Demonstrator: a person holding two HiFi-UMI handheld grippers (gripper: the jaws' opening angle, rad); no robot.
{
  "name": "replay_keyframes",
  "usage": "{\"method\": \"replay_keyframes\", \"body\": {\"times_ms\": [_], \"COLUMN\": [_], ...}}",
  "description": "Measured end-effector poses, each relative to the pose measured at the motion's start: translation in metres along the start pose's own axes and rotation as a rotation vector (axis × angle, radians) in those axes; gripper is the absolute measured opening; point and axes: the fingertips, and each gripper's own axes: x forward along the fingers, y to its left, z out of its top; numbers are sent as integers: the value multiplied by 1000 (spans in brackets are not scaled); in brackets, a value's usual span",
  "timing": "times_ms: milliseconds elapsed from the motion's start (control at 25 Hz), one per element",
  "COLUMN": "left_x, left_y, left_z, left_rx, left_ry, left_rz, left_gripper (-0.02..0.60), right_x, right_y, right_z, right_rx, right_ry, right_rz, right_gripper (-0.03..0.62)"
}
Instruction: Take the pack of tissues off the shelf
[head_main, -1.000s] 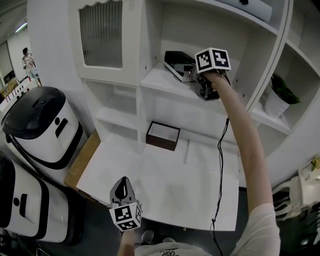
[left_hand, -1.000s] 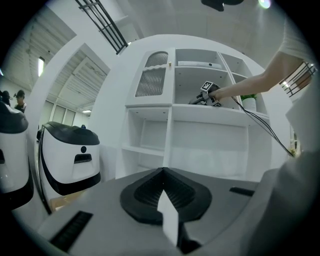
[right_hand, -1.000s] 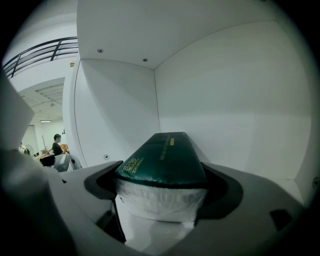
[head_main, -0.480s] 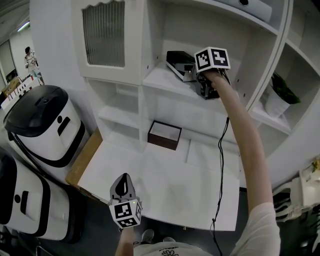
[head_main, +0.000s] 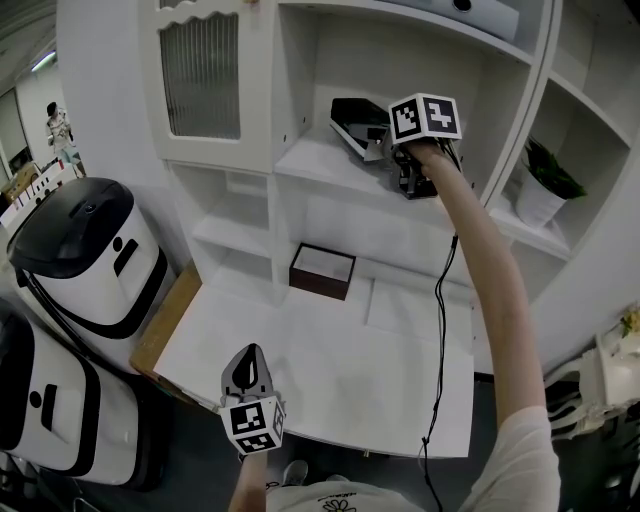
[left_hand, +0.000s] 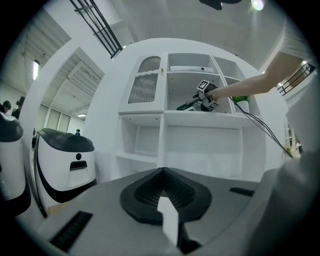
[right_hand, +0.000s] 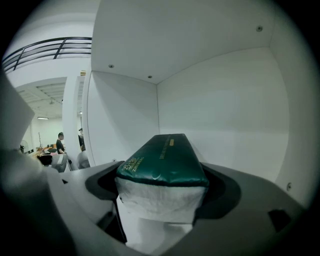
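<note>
The pack of tissues (head_main: 358, 124), dark green on top and white below, lies tilted on the upper shelf (head_main: 320, 160) of the white cabinet. My right gripper (head_main: 388, 150) reaches into that compartment and is shut on the pack's near end. In the right gripper view the pack (right_hand: 162, 160) fills the space between the jaws and points toward the back wall. My left gripper (head_main: 247, 368) hangs low over the front of the white desk (head_main: 330, 370), shut with nothing in it; its jaws meet in the left gripper view (left_hand: 162, 172).
A brown open box (head_main: 322, 271) sits at the back of the desk. A potted plant (head_main: 545, 185) stands in the right compartment. A ribbed-glass door (head_main: 205, 75) closes the left one. White and black machines (head_main: 85, 250) stand at the left. A cable (head_main: 440, 300) hangs from my right arm.
The head view has shifted slightly. The right gripper stays on the pack at the same place on the shelf, and the left gripper has hardly moved.
</note>
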Motion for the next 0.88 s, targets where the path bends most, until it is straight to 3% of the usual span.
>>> {"method": "replay_keyframes", "body": {"times_ms": [160, 480, 640, 880], "left_x": [-6, -20, -25, -37], "left_y": [-11, -44, -65, -96], "left_z": [15, 50, 68, 84], "left_rx": [22, 73, 91, 103], "left_ry": [-34, -115, -164, -212], "left_rz": [-18, -75, -113, -172], "left_gripper": [0, 0, 0, 0], "right_x": [-31, -109, -150, -215], "right_y": [12, 46, 72, 104], "right_z": [10, 23, 11, -29], "right_rx": [-69, -104, -186, -205], "right_ry": [-72, -312, -438, -624], "right_rz": [-26, -43, -78, -79], "right_gripper": [442, 442, 442, 442]}}
